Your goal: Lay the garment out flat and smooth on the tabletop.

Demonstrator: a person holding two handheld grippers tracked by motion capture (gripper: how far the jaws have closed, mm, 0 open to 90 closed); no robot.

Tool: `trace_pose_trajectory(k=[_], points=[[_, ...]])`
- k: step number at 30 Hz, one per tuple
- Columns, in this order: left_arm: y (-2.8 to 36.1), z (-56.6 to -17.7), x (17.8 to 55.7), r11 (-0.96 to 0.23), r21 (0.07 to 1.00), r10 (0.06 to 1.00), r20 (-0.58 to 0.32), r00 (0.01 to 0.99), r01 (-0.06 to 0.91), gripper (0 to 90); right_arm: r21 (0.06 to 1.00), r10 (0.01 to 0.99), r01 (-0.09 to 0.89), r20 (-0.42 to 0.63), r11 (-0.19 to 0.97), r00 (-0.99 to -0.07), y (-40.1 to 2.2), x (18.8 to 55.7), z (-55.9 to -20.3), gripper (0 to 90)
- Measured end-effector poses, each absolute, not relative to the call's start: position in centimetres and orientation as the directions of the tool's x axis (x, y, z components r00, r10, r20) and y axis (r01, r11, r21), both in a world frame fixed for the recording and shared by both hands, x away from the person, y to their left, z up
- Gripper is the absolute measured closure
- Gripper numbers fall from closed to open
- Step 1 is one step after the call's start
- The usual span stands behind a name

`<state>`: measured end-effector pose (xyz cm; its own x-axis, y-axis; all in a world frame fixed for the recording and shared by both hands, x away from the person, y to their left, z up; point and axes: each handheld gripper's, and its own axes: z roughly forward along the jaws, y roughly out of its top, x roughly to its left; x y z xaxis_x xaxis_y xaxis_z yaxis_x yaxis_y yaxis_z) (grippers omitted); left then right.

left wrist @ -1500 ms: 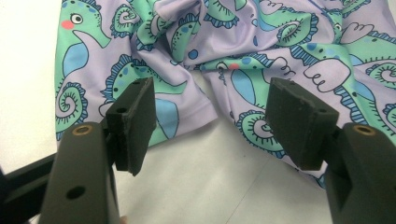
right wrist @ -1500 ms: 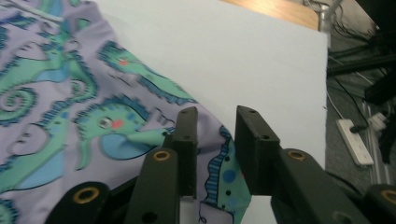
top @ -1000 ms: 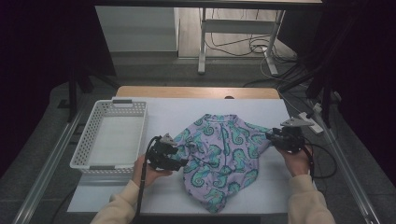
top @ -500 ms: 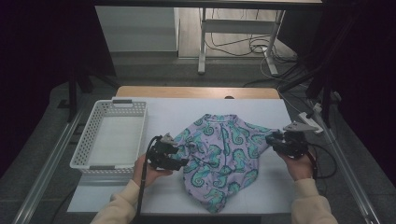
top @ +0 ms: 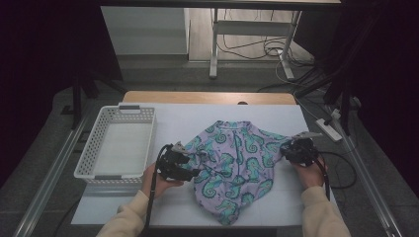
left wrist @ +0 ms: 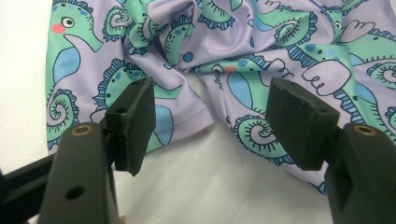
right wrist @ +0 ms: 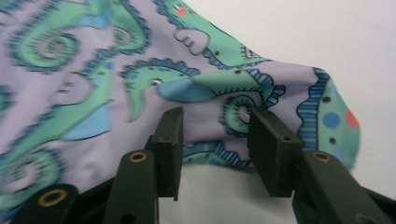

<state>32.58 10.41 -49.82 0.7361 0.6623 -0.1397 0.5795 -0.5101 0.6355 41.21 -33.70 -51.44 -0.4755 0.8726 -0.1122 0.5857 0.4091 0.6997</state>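
Seahorse-print garment (top: 232,170) lies beside white basket (top: 89,163); both claws (left wrist: 210,121) (right wrist: 215,149) released at its edges.

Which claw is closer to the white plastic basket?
The left claw. It sits just right of the white plastic basket, at the seahorse-print purple cloth's left edge. The right claw is at the cloth's far right side.
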Motion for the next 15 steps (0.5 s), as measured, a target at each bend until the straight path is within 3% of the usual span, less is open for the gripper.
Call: trace_pose_trajectory(k=[6,8,12,15], points=[[10.5,-49.9,32.5,-0.51,0.635,0.664,-0.139,0.735,0.58,33.6,0.696,0.888,0.606,-0.1,0.385,-0.448,-34.0,42.5,-52.3,54.5],[10.6,-49.9,32.5,-0.51,0.635,0.664,-0.138,0.735,0.58,33.5,0.696,0.889,0.608,-0.097,0.383,-0.448,-34.1,42.7,-52.4,60.0],[10.7,-49.8,32.4,-0.506,0.638,0.668,-0.137,0.732,0.581,33.5,0.694,0.887,0.616,-0.068,0.371,-0.457,-34.5,42.7,-52.3,83.8],[10.8,-49.7,32.4,-0.5,0.641,0.671,-0.138,0.729,0.582,33.4,0.678,0.871,0.608,-0.099,0.413,-0.481,-34.4,42.4,-52.1,88.1]])
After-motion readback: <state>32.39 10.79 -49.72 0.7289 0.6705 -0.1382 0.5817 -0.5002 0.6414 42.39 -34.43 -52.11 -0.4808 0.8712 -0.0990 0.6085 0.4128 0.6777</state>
